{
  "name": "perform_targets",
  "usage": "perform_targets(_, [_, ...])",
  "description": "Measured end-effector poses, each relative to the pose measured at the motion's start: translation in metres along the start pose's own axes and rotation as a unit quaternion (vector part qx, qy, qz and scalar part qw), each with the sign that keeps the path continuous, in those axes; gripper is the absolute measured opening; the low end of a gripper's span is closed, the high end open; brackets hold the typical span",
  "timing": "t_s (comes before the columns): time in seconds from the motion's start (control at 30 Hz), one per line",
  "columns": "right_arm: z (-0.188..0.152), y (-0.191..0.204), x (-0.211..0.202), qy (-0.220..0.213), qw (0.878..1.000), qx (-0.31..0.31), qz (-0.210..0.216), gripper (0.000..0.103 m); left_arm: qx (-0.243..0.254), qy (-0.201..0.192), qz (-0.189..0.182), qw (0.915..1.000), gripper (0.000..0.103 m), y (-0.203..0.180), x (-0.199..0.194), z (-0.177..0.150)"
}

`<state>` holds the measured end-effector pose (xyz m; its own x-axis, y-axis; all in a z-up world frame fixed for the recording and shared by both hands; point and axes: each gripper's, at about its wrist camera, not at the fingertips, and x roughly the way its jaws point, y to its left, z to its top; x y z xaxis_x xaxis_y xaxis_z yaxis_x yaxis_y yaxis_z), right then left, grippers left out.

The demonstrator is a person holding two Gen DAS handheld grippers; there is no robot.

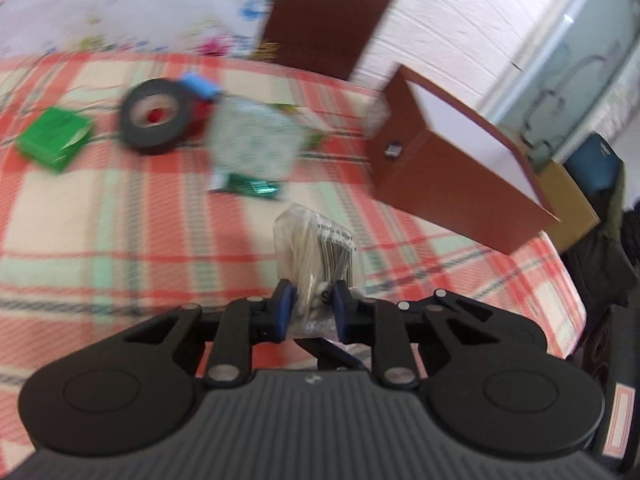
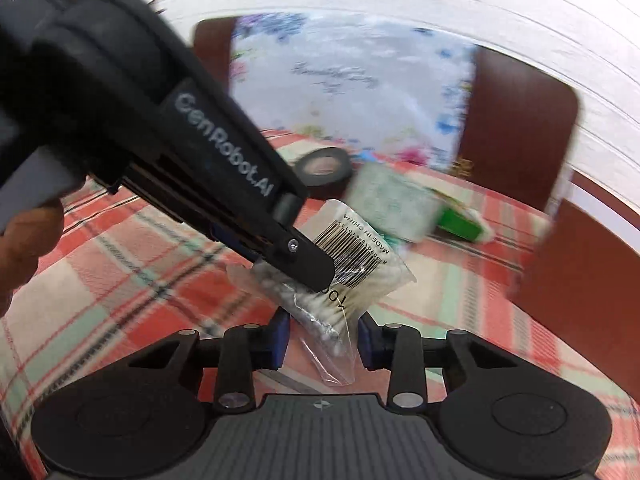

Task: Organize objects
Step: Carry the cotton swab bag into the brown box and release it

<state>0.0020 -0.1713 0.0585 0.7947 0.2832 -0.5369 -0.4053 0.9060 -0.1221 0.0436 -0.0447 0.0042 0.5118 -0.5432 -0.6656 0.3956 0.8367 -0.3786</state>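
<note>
My left gripper [image 1: 310,304] is shut on a clear bag of cotton swabs [image 1: 320,248] and holds it above the plaid cloth. In the right wrist view the same bag [image 2: 360,276] hangs from the left gripper's fingers [image 2: 308,264], and its lower end dangles between the blue pads [image 2: 280,340] of my right gripper [image 2: 322,340], which is open around it without pinching. A brown open box [image 1: 452,164] with a white inside sits at the right of the table.
On the plaid tablecloth [image 1: 120,240] lie a black tape roll [image 1: 156,116], a green box [image 1: 54,136], a blue item [image 1: 198,84], a pale speckled packet [image 1: 256,140] and a green foil packet [image 1: 252,186]. A brown chair back [image 1: 332,16] stands behind. The table edge falls away at right.
</note>
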Motion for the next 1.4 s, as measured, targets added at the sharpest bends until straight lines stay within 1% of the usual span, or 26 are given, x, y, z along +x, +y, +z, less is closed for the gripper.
perform_targets(0.07, [-0.004,-0.015,-0.014,-0.012,1.000,0.004,-0.026,0.033,0.025,-0.003,-0.012,0.9996,0.024,-0.023,0.004,0.007])
perform_targets(0.2, [-0.002,-0.051,-0.041,-0.052,0.995,0.016,-0.082,0.033,0.077,-0.024,-0.036,0.9961,0.024,-0.075,0.010,0.034])
perform_targets(0.3, [0.005,-0.084,-0.059,-0.085,0.988,0.028,-0.124,0.033,0.115,-0.042,-0.050,0.9912,0.024,-0.115,0.016,0.057])
perform_targets(0.4, [0.008,-0.119,-0.070,-0.110,0.980,0.043,-0.163,0.033,0.159,-0.052,-0.059,0.9842,0.024,-0.154,0.033,0.076])
perform_targets(0.5, [0.004,-0.154,-0.078,-0.120,0.971,0.070,-0.192,0.033,0.192,-0.053,-0.065,0.9778,0.024,-0.190,0.057,0.088])
perform_targets(0.6, [-0.001,-0.188,-0.080,-0.116,0.966,0.090,-0.214,0.033,0.212,-0.056,-0.068,0.9732,0.024,-0.218,0.082,0.095])
perform_targets(0.67, [-0.005,-0.209,-0.077,-0.109,0.963,0.099,-0.226,0.036,0.216,-0.053,-0.064,0.9728,0.025,-0.232,0.102,0.100])
perform_targets(0.7, [-0.007,-0.220,-0.073,-0.104,0.961,0.105,-0.233,0.040,0.220,-0.050,-0.058,0.9726,0.029,-0.238,0.112,0.101])
perform_targets(0.73, [-0.009,-0.229,-0.068,-0.094,0.960,0.110,-0.239,0.055,0.225,-0.047,-0.046,0.9721,0.032,-0.244,0.120,0.101])
perform_targets(0.77, [-0.011,-0.237,-0.063,-0.082,0.959,0.114,-0.245,0.060,0.226,-0.041,-0.030,0.9728,0.032,-0.246,0.129,0.102])
perform_targets(0.8, [-0.014,-0.243,-0.060,-0.075,0.959,0.119,-0.247,0.060,0.222,-0.032,-0.016,0.9744,0.032,-0.246,0.135,0.103])
perform_targets(0.87, [-0.019,-0.249,-0.061,-0.078,0.958,0.129,-0.244,0.062,0.205,-0.019,-0.009,0.9786,0.033,-0.239,0.139,0.104])
perform_targets(0.9, [-0.021,-0.248,-0.062,-0.083,0.957,0.130,-0.244,0.064,0.202,-0.020,-0.006,0.9791,0.038,-0.235,0.138,0.103])
perform_targets(0.93, [-0.023,-0.247,-0.063,-0.087,0.957,0.130,-0.246,0.066,0.204,-0.023,0.003,0.9787,0.044,-0.233,0.137,0.102])
perform_targets(0.97, [-0.024,-0.245,-0.063,-0.090,0.956,0.129,-0.248,0.066,0.206,-0.027,0.013,0.9780,0.044,-0.232,0.136,0.101])
perform_targets(1.1, [-0.021,-0.239,-0.063,-0.093,0.958,0.133,-0.237,0.066,0.193,-0.032,0.025,0.9803,0.044,-0.222,0.123,0.102])
perform_targets(1.23, [-0.022,-0.227,-0.075,-0.087,0.959,0.132,-0.235,0.068,0.179,-0.050,0.037,0.9818,0.045,-0.208,0.102,0.098])
perform_targets(1.27, [-0.021,-0.234,-0.074,-0.084,0.960,0.137,-0.230,0.068,0.174,-0.055,0.042,0.9822,0.045,-0.204,0.098,0.098])
perform_targets(1.4, [-0.014,-0.226,-0.077,-0.077,0.963,0.152,-0.207,0.068,0.150,-0.069,0.054,0.9847,0.045,-0.181,0.075,0.095])
